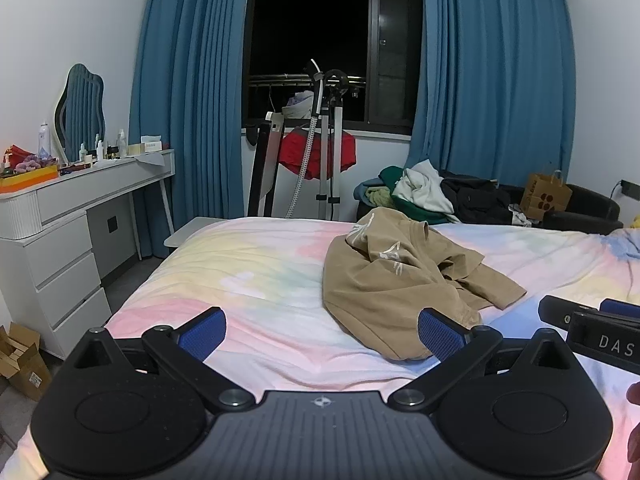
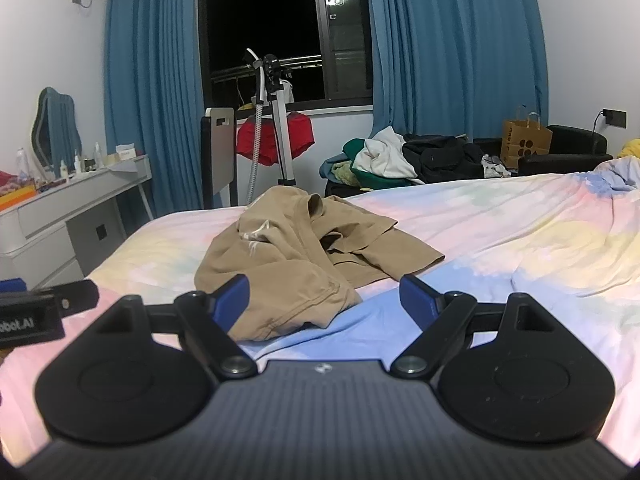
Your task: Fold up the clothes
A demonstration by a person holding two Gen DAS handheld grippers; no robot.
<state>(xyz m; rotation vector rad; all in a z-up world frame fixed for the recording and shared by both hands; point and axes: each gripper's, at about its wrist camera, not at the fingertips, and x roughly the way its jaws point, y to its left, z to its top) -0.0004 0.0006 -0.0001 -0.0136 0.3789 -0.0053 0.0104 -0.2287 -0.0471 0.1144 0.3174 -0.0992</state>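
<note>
A tan T-shirt (image 1: 396,276) lies crumpled in a heap on the pastel bed (image 1: 248,268); it also shows in the right wrist view (image 2: 296,252). My left gripper (image 1: 322,334) is open and empty, just short of the shirt's near hem, with its right pad next to the cloth. My right gripper (image 2: 324,300) is open and empty, its left pad over the shirt's near corner; whether it touches I cannot tell. The right gripper's body shows at the right edge of the left wrist view (image 1: 592,336).
A pile of other clothes (image 1: 432,196) lies on a dark sofa beyond the bed, with a paper bag (image 1: 546,196). A white dresser (image 1: 68,220) stands to the left. A garment steamer stand (image 1: 324,152) with a red garment stands by the window.
</note>
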